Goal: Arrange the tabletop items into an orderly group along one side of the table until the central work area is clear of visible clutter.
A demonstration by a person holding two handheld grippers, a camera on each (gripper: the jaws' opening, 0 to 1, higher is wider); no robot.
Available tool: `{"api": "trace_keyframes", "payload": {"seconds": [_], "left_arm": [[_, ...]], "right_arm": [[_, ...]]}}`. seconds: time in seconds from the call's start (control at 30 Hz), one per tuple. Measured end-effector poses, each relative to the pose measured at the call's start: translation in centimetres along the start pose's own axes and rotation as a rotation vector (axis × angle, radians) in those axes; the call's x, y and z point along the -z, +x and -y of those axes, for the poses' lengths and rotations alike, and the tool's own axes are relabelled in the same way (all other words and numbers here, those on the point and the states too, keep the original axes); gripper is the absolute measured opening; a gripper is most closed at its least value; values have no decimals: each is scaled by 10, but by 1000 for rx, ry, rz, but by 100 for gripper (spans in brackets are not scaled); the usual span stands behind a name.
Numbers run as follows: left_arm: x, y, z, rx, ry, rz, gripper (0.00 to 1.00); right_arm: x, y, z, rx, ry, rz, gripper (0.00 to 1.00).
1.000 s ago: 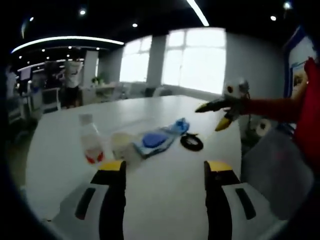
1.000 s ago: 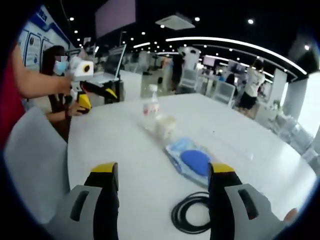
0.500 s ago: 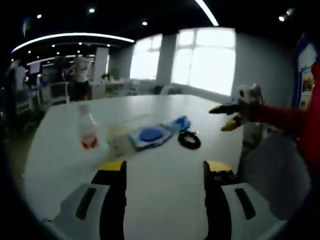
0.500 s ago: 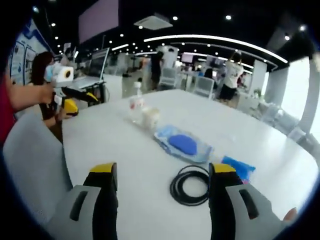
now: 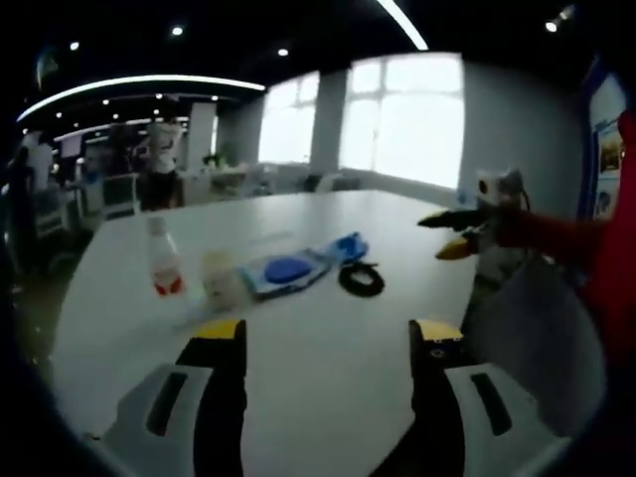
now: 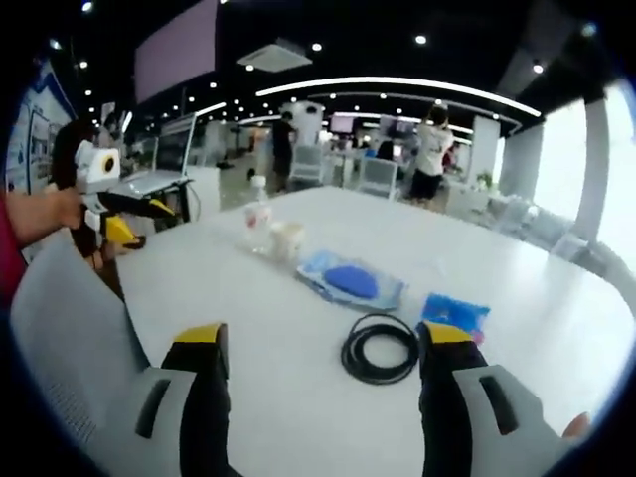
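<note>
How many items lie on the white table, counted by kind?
Plastic bottle: 1
Small cup: 1
Clear pouch with blue item: 1
Small blue packet: 1
Black cable coil: 1
Total: 5

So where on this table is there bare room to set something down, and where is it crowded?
Bare: the near table strip before the cable coil, and the far side beyond the blue pouch. Crowded: the middle row from bottle and cup to the blue packet.
</note>
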State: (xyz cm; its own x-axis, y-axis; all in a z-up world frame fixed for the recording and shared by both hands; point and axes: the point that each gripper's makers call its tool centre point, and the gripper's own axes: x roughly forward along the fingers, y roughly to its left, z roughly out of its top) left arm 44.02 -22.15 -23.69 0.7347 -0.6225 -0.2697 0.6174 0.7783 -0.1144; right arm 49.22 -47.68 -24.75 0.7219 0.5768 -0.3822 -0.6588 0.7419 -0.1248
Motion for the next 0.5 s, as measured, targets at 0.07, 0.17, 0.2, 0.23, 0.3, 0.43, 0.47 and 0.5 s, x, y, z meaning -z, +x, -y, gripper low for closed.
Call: {"api": "trace_keyframes", "payload": {"seconds": [0.07, 0.17, 0.2, 0.23, 0.3, 0.43, 0.47, 0.5], "left_arm": [[-1, -6, 3, 2, -2, 6, 64], [4, -10, 2, 0, -11, 6, 70], [8, -11, 1, -3, -24, 4, 72], [11, -11, 0, -7, -32, -2, 72], [15, -12, 1, -7, -47, 1, 72], [17, -11, -2, -36, -95, -9, 89], [19, -10, -3, -43, -96, -17, 94], [21, -11, -5, -49, -104, -26, 95]], "right_arm": [[-2, -7, -1, 17, 5, 15, 80], [-3, -12, -4, 43, 16, 48, 86], [0, -13, -4, 51, 19, 53, 88], [3, -13, -3, 55, 22, 48, 89], [8, -14, -2, 58, 32, 37, 90], [11, -20, 13, 103, 73, 59, 99], [12, -20, 14, 102, 77, 55, 99], [16, -22, 16, 112, 84, 47, 100]]}}
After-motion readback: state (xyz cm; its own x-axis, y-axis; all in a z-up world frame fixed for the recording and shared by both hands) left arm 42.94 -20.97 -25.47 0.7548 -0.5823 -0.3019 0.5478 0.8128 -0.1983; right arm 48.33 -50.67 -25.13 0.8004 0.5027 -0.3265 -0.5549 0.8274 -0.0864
